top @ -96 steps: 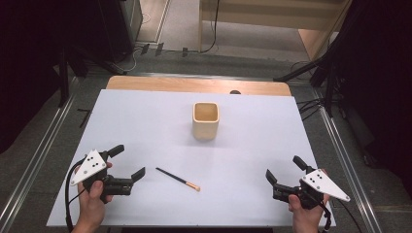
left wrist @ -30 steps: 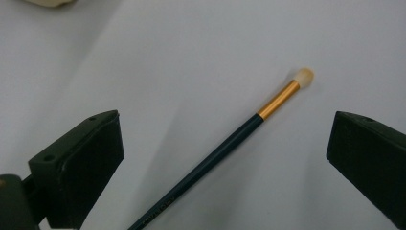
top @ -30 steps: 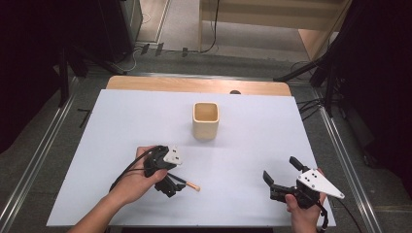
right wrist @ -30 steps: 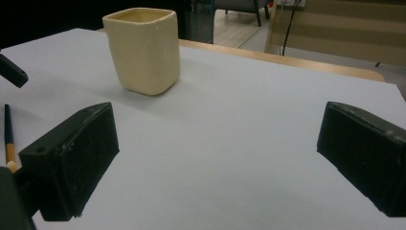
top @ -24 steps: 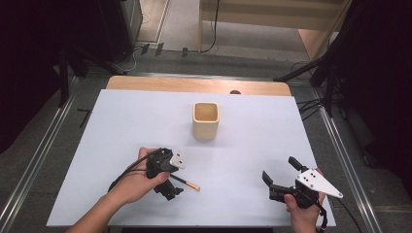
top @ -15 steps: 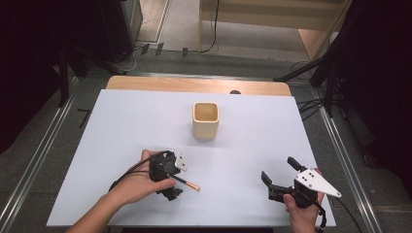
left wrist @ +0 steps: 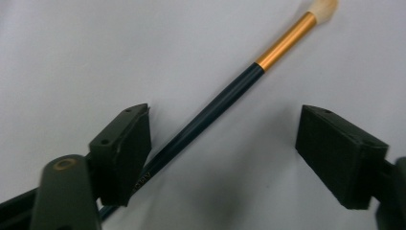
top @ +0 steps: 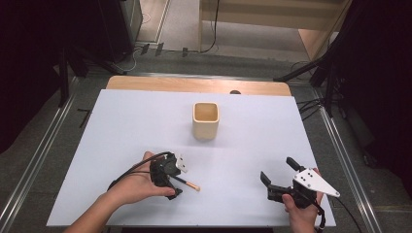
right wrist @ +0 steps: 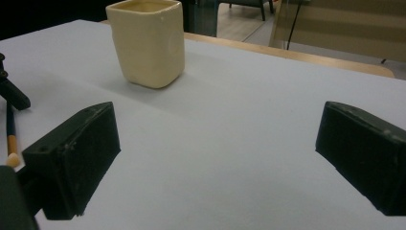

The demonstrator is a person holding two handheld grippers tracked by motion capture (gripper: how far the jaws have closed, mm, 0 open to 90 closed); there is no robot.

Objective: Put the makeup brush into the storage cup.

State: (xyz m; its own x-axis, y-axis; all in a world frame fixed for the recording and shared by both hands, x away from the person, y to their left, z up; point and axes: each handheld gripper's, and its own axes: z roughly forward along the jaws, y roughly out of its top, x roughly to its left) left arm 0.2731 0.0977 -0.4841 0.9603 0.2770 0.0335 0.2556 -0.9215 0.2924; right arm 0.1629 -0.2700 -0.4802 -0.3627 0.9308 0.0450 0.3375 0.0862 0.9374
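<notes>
A thin brush with a dark blue handle, gold ferrule and pale tip lies flat on the white table sheet. My left gripper points down over its handle. In the left gripper view the brush runs slantwise between the jaws of that gripper, which have just been closing. The left pad is at the handle and the right pad stands well off it. My right gripper rests open near the front right, nothing between its jaws.
A cream square cup stands upright mid-table, beyond both grippers; the right gripper view has the cup at upper left and the brush at the far left. A wooden table edge runs along the back.
My left gripper has tipped further down over the brush and its jaws have narrowed around the handle. The brush, cup and right gripper have not moved.
</notes>
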